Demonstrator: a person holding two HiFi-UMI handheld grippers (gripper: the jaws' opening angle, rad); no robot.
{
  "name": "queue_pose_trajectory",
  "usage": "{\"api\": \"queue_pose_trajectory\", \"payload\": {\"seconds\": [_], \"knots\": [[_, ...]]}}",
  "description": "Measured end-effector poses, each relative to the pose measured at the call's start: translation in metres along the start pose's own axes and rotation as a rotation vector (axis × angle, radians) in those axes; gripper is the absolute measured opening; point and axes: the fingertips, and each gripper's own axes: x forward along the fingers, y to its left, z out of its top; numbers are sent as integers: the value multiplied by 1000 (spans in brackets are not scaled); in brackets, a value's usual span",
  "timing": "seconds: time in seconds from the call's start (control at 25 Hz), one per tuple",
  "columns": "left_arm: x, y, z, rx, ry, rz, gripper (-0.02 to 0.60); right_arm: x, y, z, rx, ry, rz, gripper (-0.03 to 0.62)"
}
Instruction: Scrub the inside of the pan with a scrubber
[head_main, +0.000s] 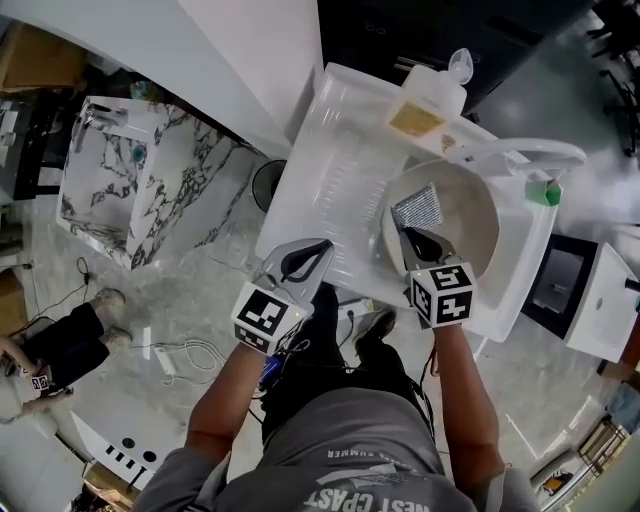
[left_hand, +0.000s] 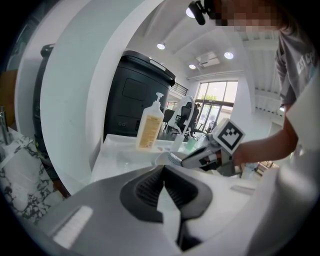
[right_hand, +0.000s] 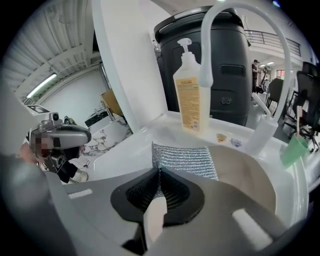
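1. The right tool (right_hand: 159, 172) is clenched on the near edge of the scrubber (right_hand: 185, 159). The pad sticks out past the tips, over the left inner side of the pan (head_main: 470, 215). I cannot tell whether it touches the wall.
2. The pan sits in the basin of the white worktop (head_main: 320, 190).
3. The left tool (left_hand: 164, 170) has its jaws together with nothing between them. It hangs over the ribbed draining board, well left of the pan.
4. In view are one scrubber, one pan, two tools, one pump bottle (right_hand: 190, 95) and one tap (right_hand: 206, 60).
5. The scrubber is a flat rectangle of silvery mesh. The pan is round, pale and smooth. The bottle is translucent with a yellow label. The tap is a white arched tube.
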Motion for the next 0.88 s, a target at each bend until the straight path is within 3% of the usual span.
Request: {"api": "queue_pose_trajectory", "payload": {"seconds": [0.6, 0.88], "knots": [[5, 8, -22, -13, 47, -1, 2, 48, -52, -36, 91, 114, -70, 26], [7, 17, -29, -22, 63, 5, 2, 78, -54, -48, 67, 184, -51, 28]]}}
